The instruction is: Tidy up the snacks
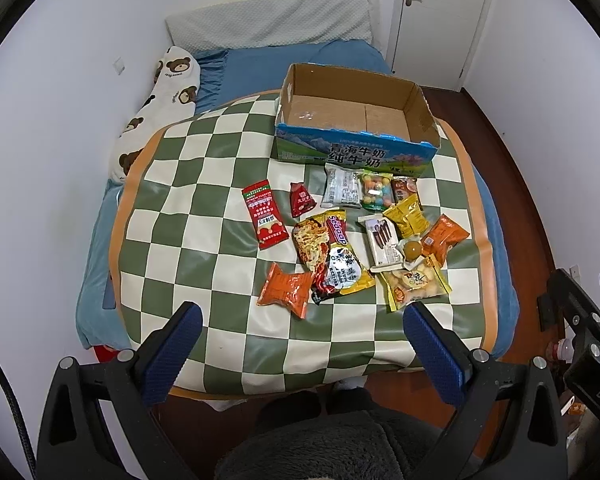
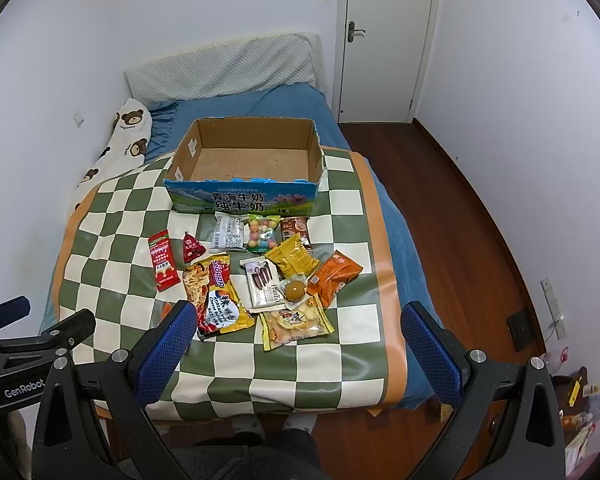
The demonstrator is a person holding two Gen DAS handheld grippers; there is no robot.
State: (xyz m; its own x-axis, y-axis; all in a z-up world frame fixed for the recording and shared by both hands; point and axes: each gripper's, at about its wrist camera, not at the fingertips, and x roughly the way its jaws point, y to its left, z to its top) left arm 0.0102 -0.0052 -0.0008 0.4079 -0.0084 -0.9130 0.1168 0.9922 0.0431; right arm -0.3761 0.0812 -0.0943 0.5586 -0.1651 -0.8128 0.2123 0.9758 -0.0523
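An empty cardboard milk box (image 1: 356, 120) (image 2: 244, 164) stands at the far side of a green-and-white checked mat (image 1: 204, 184) (image 2: 116, 216) on the bed. Several snack packets lie in front of it: a long red packet (image 1: 263, 213) (image 2: 162, 260), a noodle packet (image 1: 332, 256) (image 2: 218, 296), an orange packet (image 1: 286, 290), a chocolate stick pack (image 1: 383, 240) (image 2: 262, 282) and a yellow packet (image 1: 406, 216) (image 2: 292, 259). My left gripper (image 1: 302, 316) and right gripper (image 2: 298, 316) are both open and empty, held above the mat's near edge.
A bear-print pillow (image 1: 160, 108) (image 2: 120, 140) lies along the left wall. A grey pillow (image 1: 276, 20) (image 2: 224, 68) is at the bed's head. A white door (image 1: 440, 12) (image 2: 384, 36) and wooden floor (image 2: 452, 208) are to the right.
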